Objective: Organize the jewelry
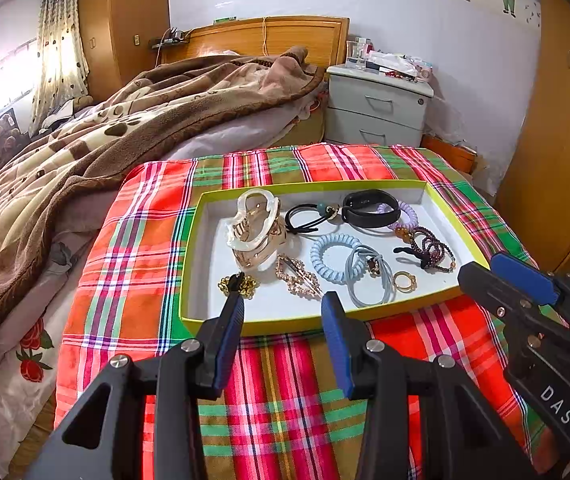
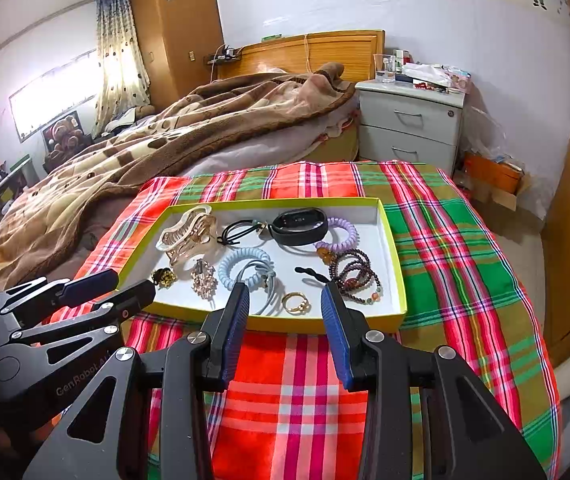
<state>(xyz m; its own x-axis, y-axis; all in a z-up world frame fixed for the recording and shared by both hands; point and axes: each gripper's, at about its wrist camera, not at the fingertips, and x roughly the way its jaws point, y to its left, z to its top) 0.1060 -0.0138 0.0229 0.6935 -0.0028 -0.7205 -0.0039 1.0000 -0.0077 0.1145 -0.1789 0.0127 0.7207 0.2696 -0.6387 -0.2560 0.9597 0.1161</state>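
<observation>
A yellow-rimmed white tray (image 1: 193,240) (image 2: 399,280) sits on the plaid cloth and holds jewelry: a white and gold hair claw (image 1: 253,228) (image 2: 185,236), a black wristband (image 1: 371,208) (image 2: 299,226), a blue coil hair tie (image 1: 331,258) (image 2: 241,266), a gold ring (image 1: 404,281) (image 2: 295,303), a dark bead bracelet (image 1: 433,250) (image 2: 355,276), a gold flower piece (image 1: 239,284) (image 2: 164,277). My left gripper (image 1: 283,306) is open and empty at the tray's near edge. My right gripper (image 2: 285,298) is open and empty over the near edge by the ring.
The tray rests on a red, green and orange plaid cloth (image 1: 277,400) (image 2: 465,240). A bed with a brown blanket (image 1: 105,132) lies to the left. A grey nightstand (image 1: 377,108) (image 2: 409,124) stands behind. Each gripper shows in the other's view, the right (image 1: 525,296) and the left (image 2: 85,292).
</observation>
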